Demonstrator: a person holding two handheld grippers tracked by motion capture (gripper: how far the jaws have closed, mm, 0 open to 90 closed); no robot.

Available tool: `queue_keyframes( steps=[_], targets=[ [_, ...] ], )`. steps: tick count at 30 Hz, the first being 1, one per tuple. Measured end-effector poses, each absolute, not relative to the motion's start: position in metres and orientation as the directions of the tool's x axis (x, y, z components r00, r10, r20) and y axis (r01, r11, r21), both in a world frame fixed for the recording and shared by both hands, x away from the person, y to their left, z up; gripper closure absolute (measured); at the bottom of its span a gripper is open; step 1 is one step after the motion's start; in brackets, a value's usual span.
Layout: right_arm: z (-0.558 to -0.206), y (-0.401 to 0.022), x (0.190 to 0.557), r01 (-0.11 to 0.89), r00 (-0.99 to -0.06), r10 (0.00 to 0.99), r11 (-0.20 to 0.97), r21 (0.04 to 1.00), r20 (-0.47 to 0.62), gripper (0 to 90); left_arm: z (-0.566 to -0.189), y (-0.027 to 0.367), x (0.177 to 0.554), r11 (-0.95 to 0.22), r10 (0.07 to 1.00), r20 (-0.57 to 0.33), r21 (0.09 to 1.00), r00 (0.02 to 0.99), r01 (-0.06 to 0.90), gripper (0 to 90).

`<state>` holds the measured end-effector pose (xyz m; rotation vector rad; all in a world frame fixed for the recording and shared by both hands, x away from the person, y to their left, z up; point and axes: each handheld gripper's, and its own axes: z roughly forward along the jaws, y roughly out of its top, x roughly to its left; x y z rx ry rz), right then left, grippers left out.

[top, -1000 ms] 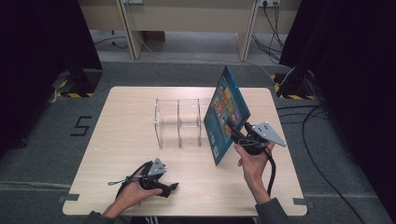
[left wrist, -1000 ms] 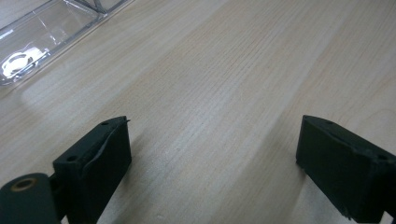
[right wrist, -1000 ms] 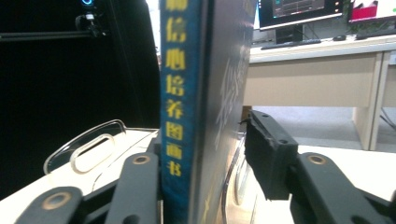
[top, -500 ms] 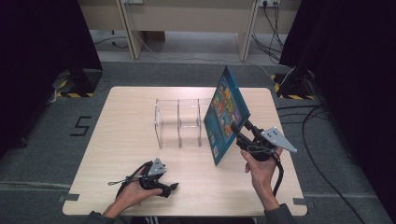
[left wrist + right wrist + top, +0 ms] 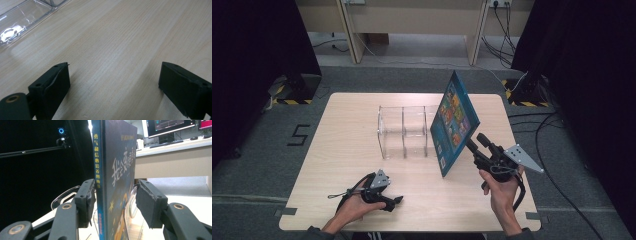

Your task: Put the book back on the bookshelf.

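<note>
A blue picture book [image 5: 454,117] stands tilted on edge at the right end of a clear divided rack [image 5: 404,132]. In the right gripper view its spine [image 5: 97,170] rises between my jaws, with clear rack walls showing on both sides. My right gripper [image 5: 473,145] [image 5: 115,202] is open around the spine: the left pad sits close to it and the right pad stands well off the cover. My left gripper [image 5: 394,201] [image 5: 113,77] lies near the table's front left, open, with bare wood between its jaws.
The light wooden table [image 5: 342,150] has free room left of and in front of the rack. A corner of the clear rack [image 5: 22,17] shows at the top left of the left gripper view. Cables and dark curtains lie beyond the table's right edge.
My right gripper has drawn back a little to the right and towards the front, while the book has stayed where it was. The left gripper has not moved.
</note>
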<state>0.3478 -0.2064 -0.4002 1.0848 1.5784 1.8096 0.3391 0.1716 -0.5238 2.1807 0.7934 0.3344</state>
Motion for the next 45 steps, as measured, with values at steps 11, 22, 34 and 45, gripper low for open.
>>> queue_keyframes(
  steps=[11, 22, 34, 45],
  targets=[
    [-0.406, -0.223, 0.333, 0.142, -0.548, 0.794, -0.221, 0.965, 0.262, 48.3, -0.524, 0.171, 0.339, -0.504, 0.637, -0.017, 0.747, 0.771, 0.433, 9.0],
    [-0.414, -0.235, 0.322, 0.155, -0.531, 0.801, -0.228, 0.961, 0.275, 47.2, -0.524, 0.171, 0.339, -0.505, 0.636, -0.016, 0.747, 0.772, 0.432, 9.0],
    [-0.421, -0.246, 0.315, 0.161, -0.521, 0.807, -0.229, 0.96, 0.28, 46.7, -0.524, 0.171, 0.339, -0.505, 0.636, -0.017, 0.747, 0.771, 0.433, 8.9],
    [-0.428, -0.253, 0.31, 0.183, -0.505, 0.811, -0.233, 0.955, 0.295, 45.0, -0.524, 0.171, 0.339, -0.506, 0.635, -0.017, 0.746, 0.772, 0.433, 8.8]
  ],
)
